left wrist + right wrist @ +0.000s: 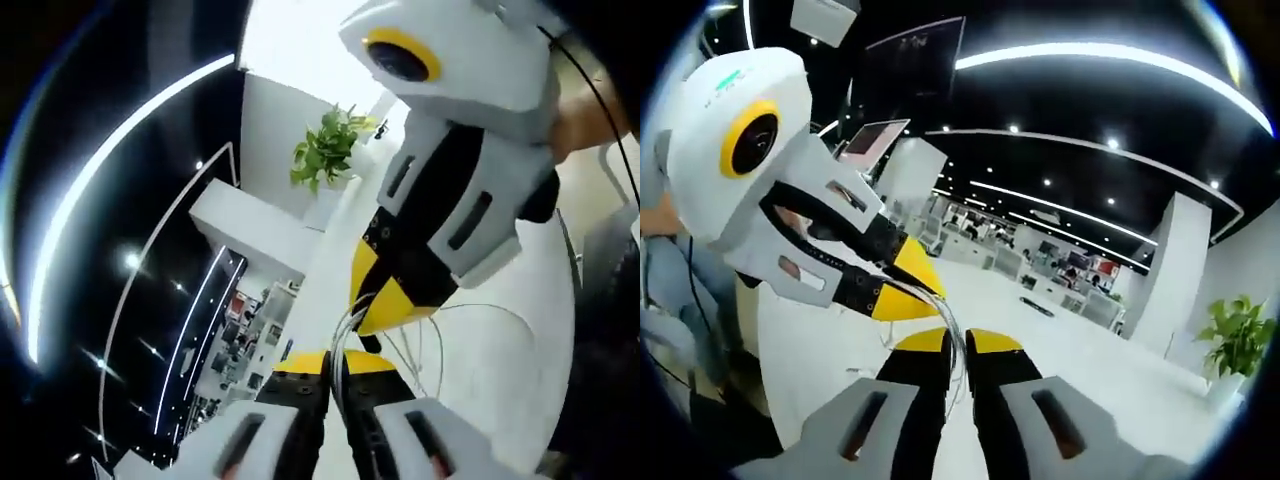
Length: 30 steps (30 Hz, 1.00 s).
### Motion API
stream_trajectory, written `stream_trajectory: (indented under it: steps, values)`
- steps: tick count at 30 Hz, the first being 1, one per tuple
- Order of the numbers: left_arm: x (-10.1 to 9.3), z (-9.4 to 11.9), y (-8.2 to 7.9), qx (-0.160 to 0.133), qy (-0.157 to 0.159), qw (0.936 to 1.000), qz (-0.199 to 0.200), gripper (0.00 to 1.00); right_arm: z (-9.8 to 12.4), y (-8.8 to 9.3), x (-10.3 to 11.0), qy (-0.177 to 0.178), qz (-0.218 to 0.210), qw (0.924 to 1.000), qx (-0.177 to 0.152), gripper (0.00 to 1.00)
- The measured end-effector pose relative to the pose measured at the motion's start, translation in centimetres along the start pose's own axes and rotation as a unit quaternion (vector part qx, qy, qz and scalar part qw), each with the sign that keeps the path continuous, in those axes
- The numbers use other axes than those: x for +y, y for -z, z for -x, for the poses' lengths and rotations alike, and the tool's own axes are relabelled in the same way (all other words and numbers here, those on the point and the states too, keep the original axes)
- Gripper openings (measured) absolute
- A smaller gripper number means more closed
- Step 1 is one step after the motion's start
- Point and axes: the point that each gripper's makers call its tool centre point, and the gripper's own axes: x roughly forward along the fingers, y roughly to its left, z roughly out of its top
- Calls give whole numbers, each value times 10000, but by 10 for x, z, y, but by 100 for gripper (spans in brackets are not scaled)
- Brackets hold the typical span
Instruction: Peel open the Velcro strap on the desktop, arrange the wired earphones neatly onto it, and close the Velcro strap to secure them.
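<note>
In the left gripper view we see the left gripper (335, 368) at the bottom, its two yellow-tipped jaws almost together, with thin white earphone wires (345, 330) passing up between the tips. Just above it the right gripper (385, 300) comes in from the upper right, and its jaws are also closed on the same wires. From there the wires hang in loose loops (470, 330) over the white bench (520, 380).

In the right gripper view we see the right gripper (958, 345) at the bottom, its jaws nearly closed with the wires (954, 335) running between them. The left gripper (908, 285) comes in from the left and meets it, tips touching the same wires.

Further away stands a green plant (1238, 340) at the far edge of the bench (1110, 390). Behind it we see an office hall with a black ceiling and long curved lamps (1110, 55).

We cannot find the Velcro strap in these views.
</note>
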Motion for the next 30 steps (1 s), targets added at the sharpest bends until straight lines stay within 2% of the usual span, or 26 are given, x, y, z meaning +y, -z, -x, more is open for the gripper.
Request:
stream_trajectory:
  steps: [3,7,12,16,19,23,30]
  values:
    - [5,6,-8,-150,-71,9998,-69,8,3,-7,-2,-46,69,9999,-85,6]
    - [10,14,-16,-351,-139,9992,-136,8,11,-19,2,-427,-386,9980,-266,5]
    - [7,13,-18,-618,-10,9981,-4,9,16,-25,-2,-841,-607,9942,-295,5]
    - [5,11,-20,-821,79,9966,5,10,20,-26,1,-1311,-864,9872,-290,5]
    - [0,12,-23,-991,230,9948,84,10,23,-23,3,-1652,-1186,9787,-277,5]
    - [-2,10,-22,-1043,291,9940,165,10,26,-18,2,-1786,-1364,9739,-315,5]
    - [-15,0,-20,-1056,389,9936,-22,10,24,-10,7,-2034,-1826,9614,-317,5]
